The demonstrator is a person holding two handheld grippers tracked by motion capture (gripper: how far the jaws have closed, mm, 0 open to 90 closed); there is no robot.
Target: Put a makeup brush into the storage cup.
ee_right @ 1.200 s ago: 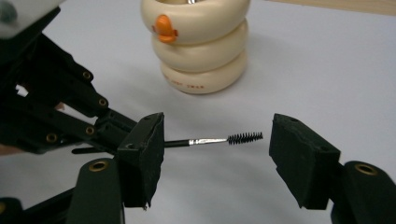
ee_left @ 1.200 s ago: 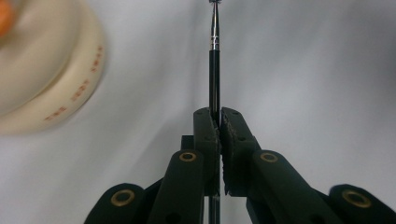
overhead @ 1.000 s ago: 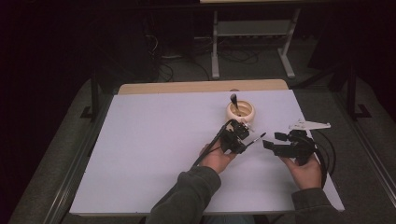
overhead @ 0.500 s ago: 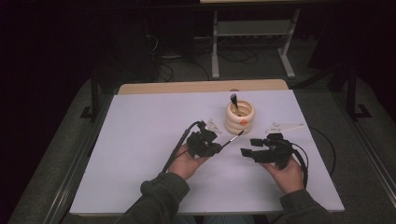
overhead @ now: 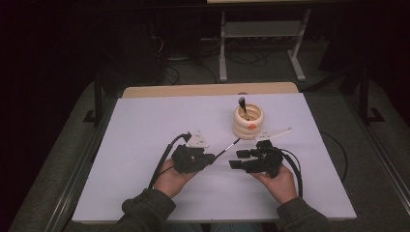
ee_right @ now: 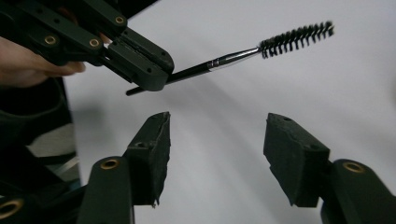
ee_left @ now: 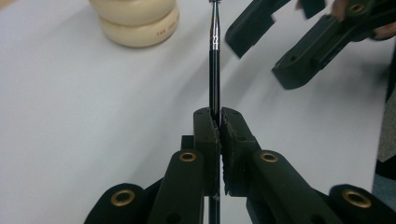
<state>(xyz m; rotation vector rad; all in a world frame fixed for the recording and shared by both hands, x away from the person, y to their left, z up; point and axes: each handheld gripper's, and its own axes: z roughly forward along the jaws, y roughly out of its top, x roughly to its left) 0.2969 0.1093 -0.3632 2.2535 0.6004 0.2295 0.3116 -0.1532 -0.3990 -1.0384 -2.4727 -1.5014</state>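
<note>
My left gripper (overhead: pixel 211 157) (ee_left: pixel 219 114) is shut on the thin black handle of a spoolie brush (ee_left: pixel 214 70) (ee_right: pixel 233 56), whose bristled tip (ee_right: pixel 296 37) points toward the cream ringed holder (overhead: pixel 249 123) (ee_left: pixel 135 18). The brush (overhead: pixel 227 147) hangs just above the white table. My right gripper (overhead: pixel 237 159) (ee_right: pixel 217 140) faces it from the right, a short way off. Its jaws are open and have just been closing a little, with nothing between them. The left gripper (ee_right: pixel 135 56) appears at the upper left of the right gripper view.
Another dark-tipped brush (overhead: pixel 241 104) stands in the holder. The white table top (overhead: pixel 145 125) has a wooden strip (overhead: pixel 208 90) along its far edge. A metal stand (overhead: pixel 261 43) is on the floor behind. Cables (overhead: pixel 333 154) trail from the grippers.
Both hands have moved left and toward the near edge, away from the holder. The left gripper has carried the brush along; the right jaws stand slightly narrower.
</note>
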